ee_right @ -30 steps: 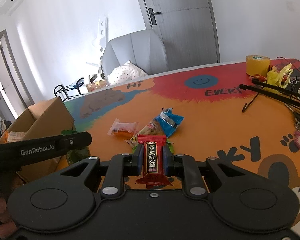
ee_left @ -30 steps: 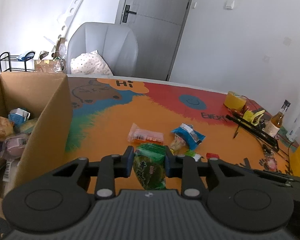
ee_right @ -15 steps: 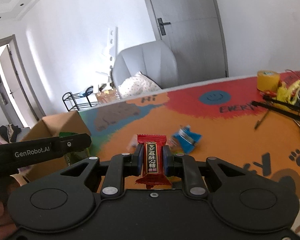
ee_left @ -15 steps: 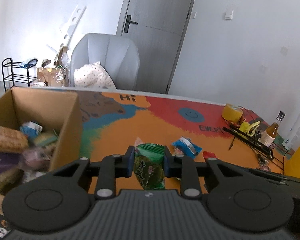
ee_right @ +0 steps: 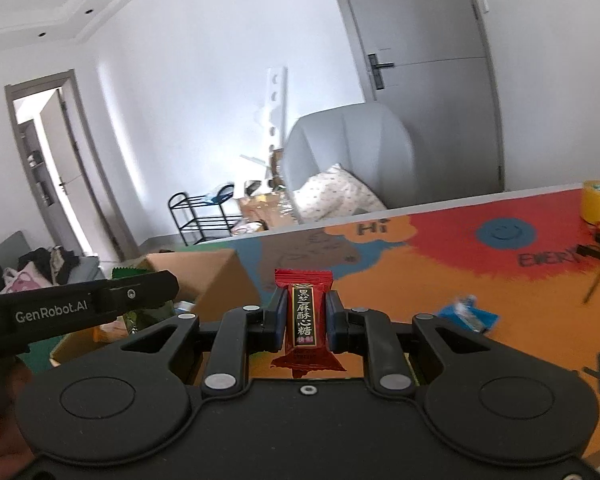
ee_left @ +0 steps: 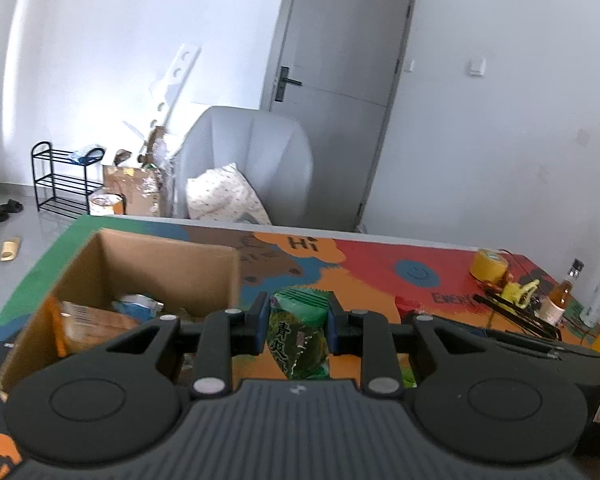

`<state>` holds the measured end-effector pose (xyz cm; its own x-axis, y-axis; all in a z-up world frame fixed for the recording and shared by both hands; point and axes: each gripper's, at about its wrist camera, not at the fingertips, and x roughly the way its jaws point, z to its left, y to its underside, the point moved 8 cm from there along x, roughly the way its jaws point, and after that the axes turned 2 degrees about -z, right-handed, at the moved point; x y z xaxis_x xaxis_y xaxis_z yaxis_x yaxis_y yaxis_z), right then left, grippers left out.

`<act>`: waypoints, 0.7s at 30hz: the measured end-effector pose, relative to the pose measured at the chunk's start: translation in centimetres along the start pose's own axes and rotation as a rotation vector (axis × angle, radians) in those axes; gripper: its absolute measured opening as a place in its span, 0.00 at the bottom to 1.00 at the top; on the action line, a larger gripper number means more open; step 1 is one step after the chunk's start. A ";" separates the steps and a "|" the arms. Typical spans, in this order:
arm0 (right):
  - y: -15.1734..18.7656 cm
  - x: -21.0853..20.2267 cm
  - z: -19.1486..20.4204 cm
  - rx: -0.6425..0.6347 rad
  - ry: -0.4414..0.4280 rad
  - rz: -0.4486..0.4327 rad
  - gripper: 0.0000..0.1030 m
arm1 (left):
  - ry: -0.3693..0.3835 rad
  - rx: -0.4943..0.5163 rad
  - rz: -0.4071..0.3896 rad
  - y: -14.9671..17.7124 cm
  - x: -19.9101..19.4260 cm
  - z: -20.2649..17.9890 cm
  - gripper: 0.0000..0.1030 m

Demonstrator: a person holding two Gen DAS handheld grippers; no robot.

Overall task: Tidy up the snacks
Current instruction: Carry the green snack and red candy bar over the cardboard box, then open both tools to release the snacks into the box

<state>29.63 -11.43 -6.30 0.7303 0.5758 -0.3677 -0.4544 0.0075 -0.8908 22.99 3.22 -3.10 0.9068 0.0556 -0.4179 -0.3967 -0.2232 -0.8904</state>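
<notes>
Above the counter [ee_left: 372, 268], both claws loaded:

- Left claw [ee_left: 298, 322]: pinching a green snack packet [ee_left: 298, 332], held upright between the blue pads. Cardboard box [ee_left: 168, 268] sits just ahead and to the left, open-topped, already holding several wrapped snacks.
- Right claw [ee_right: 303, 316]: pinching a red candy [ee_right: 304, 314] upright by its middle. Same box lies ahead-left in this view, partly behind my left claw.
- Left on the counter: a blue snack packet [ee_right: 466, 314], well apart from the box. Others may lie hidden under my claws; I cannot tell.

Step in hand, as I judge it: carrying two snacks to the box. Next move calls for bringing each claw over the opening, past the near wall, then spreading the pads so the snack drops inside.

Room and edges:
- Box's right wall stands between the claws and the opening; I must clear its rim.
- Claws travel close together; one at a time is safer.
- Counter's left edge runs just beyond the box; tape roll [ee_left: 489, 265] and bottle [ee_left: 560, 300] are far right, out of the way.
</notes>
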 end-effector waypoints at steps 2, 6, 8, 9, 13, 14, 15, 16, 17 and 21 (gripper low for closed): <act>-0.2 0.3 0.8 -0.014 -0.012 -0.002 0.18 | -0.013 -0.011 -0.006 -0.2 -0.3 1.0 0.26; -0.7 0.8 2.7 -0.030 -0.047 -0.006 0.18 | -0.042 -0.020 -0.026 -0.7 -1.0 2.8 0.26; -0.9 1.1 3.6 -0.035 -0.066 -0.009 0.18 | -0.052 -0.026 -0.034 -1.0 -1.4 3.7 0.26; -1.0 1.2 4.0 -0.035 -0.077 -0.009 0.18 | -0.059 -0.028 -0.038 -1.1 -1.6 4.1 0.26; -1.2 1.9 5.6 -0.029 -0.119 -0.004 0.18 | -0.082 -0.044 -0.049 -1.4 -2.2 5.6 0.26; -1.2 2.2 6.0 -0.029 -0.127 0.000 0.18 | -0.088 -0.048 -0.050 -1.4 -2.3 5.9 0.26; -1.2 2.3 6.4 -0.027 -0.134 0.004 0.18 | -0.093 -0.052 -0.051 -1.5 -2.4 6.3 0.26; -1.1 2.5 6.7 -0.024 -0.143 0.009 0.18 | -0.099 -0.057 -0.052 -1.4 -2.4 6.7 0.26; -1.0 2.8 7.0 -0.022 -0.151 0.015 0.18 | -0.104 -0.062 -0.052 -1.4 -2.5 7.0 0.26; -0.8 3.6 8.1 -0.029 -0.165 0.027 0.18 | -0.120 -0.084 -0.040 -0.8 -2.5 8.5 0.26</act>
<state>28.51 -2.79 -4.72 0.6234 0.7018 -0.3447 -0.4561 -0.0316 -0.8893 19.84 11.54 -2.86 0.8960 0.1806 -0.4058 -0.3430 -0.2989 -0.8905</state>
